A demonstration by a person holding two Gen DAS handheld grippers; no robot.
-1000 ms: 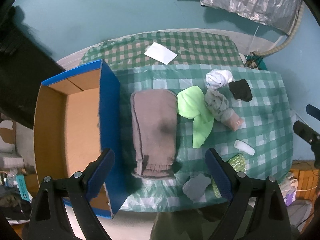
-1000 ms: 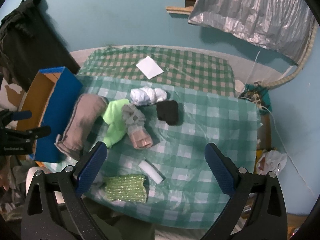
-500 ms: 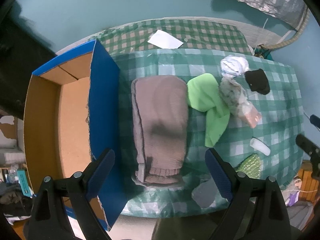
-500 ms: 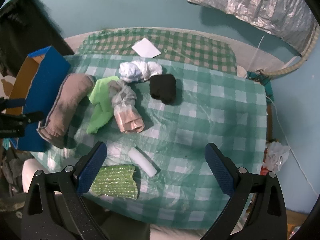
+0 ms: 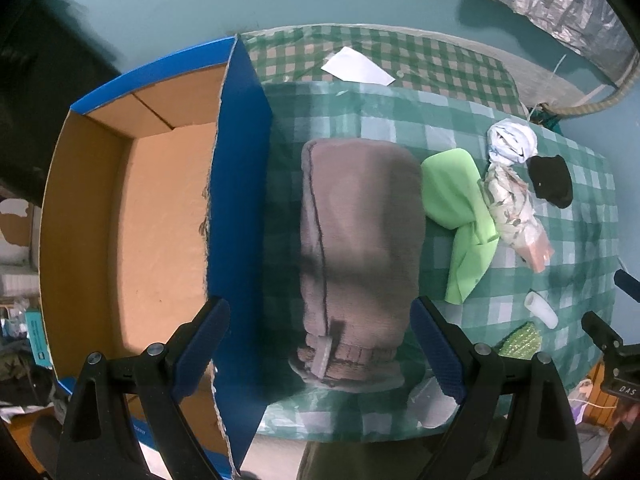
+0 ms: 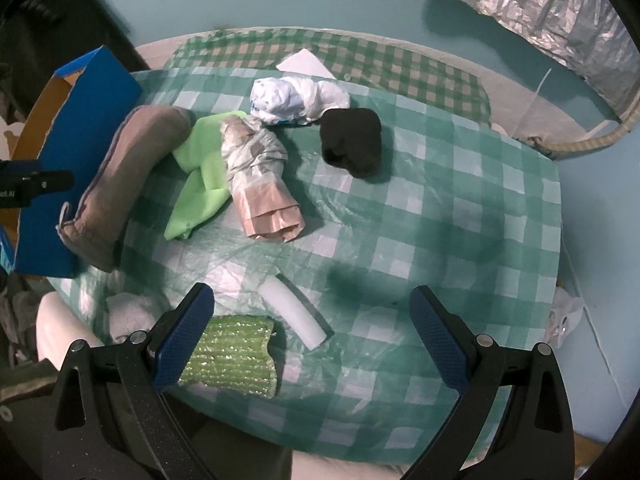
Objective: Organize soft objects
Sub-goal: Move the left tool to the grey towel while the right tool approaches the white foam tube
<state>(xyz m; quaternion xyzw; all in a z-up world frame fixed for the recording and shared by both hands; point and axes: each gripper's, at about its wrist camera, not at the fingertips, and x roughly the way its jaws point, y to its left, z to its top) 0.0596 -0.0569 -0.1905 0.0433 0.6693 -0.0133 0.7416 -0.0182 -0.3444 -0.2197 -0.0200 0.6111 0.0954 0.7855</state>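
Observation:
A folded grey-brown sweater (image 5: 360,248) lies on the green checked table (image 5: 568,280), right beside the open blue cardboard box (image 5: 160,220). My left gripper (image 5: 320,344) is open, hovering above the sweater's near cuff end. To its right lie a lime-green cloth (image 5: 460,216), a patterned rolled bundle (image 5: 512,208), a white bundle (image 5: 512,142) and a black cloth (image 5: 550,180). My right gripper (image 6: 312,344) is open above the table's near edge, over a green sponge (image 6: 232,356) and a white foam roll (image 6: 296,312). The sweater (image 6: 124,184) also shows in the right wrist view.
A white paper sheet (image 5: 356,68) lies on the far checked cloth. A grey cloth piece (image 5: 432,400) sits at the near table edge. A silver foil sheet (image 6: 540,16) hangs on the teal wall. The box's inside is bare cardboard.
My left gripper has moved down and closer to the sweater and box, which now look larger. My right gripper has dropped nearer the table's front edge. Both stay open.

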